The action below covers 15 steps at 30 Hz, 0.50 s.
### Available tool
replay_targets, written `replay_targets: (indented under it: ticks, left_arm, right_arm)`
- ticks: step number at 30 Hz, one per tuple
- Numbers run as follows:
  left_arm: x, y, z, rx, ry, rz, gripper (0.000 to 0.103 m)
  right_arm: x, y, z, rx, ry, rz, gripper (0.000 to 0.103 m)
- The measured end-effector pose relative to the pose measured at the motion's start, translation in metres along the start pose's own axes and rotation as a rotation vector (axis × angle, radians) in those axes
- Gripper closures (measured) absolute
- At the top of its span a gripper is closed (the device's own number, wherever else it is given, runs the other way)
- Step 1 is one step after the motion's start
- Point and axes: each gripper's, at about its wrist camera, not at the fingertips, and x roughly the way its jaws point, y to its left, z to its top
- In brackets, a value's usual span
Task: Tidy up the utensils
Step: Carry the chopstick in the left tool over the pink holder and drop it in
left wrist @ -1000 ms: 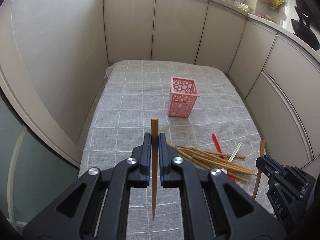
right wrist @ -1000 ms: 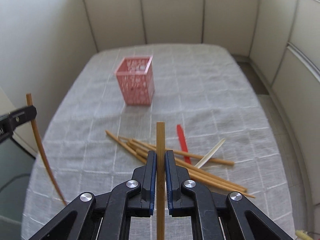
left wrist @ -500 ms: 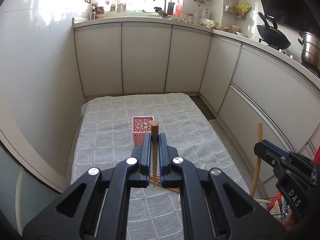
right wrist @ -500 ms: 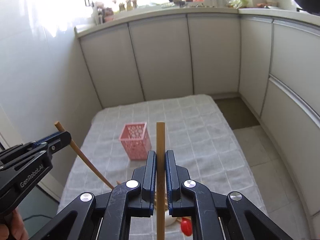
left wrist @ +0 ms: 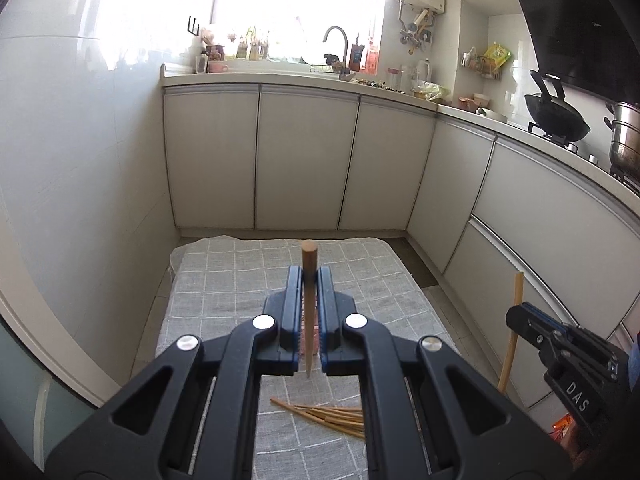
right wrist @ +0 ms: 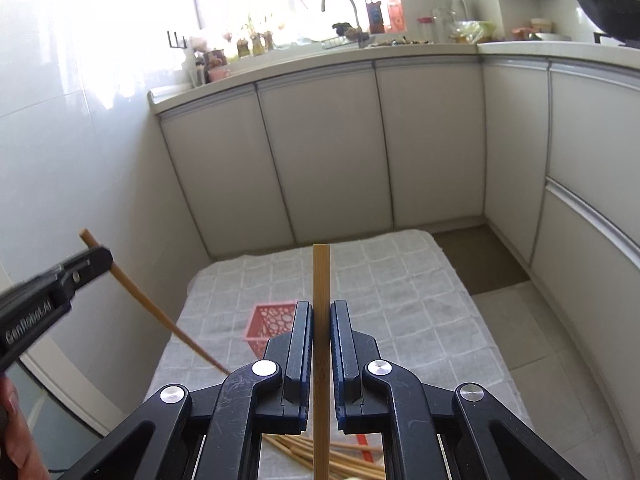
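My left gripper [left wrist: 309, 276] is shut on a wooden chopstick [left wrist: 309, 264] held upright, high above the table. My right gripper [right wrist: 321, 308] is shut on a second wooden chopstick [right wrist: 321, 280], also upright. The pink perforated holder [right wrist: 270, 322] stands on the grey checked tablecloth [right wrist: 400, 288], below and ahead of both grippers; in the left wrist view my fingers hide most of it. A pile of loose chopsticks [left wrist: 328, 418] lies on the cloth near me. The right gripper shows in the left wrist view [left wrist: 520, 318], the left gripper in the right wrist view [right wrist: 100, 258].
White kitchen cabinets [left wrist: 304, 160] wrap around the far and right sides of the table, with a sink tap [left wrist: 336, 44] and a wok [left wrist: 556, 116] on the counter. A white wall [left wrist: 80, 160] runs along the left. A red utensil [right wrist: 368, 452] lies among the chopsticks.
Both grippers have risen and tilted up with their chopsticks. The table now sits far lower in view and the counter and window have come into sight.
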Motion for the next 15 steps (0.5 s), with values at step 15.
replay_targets:
  ticks: [15]
  left_arm:
    - [0.066, 0.005, 0.020, 0.046, -0.099, 0.000, 0.095]
  right_arm:
    - [0.051, -0.024, 0.022, 0.073, -0.093, 0.083, 0.096]
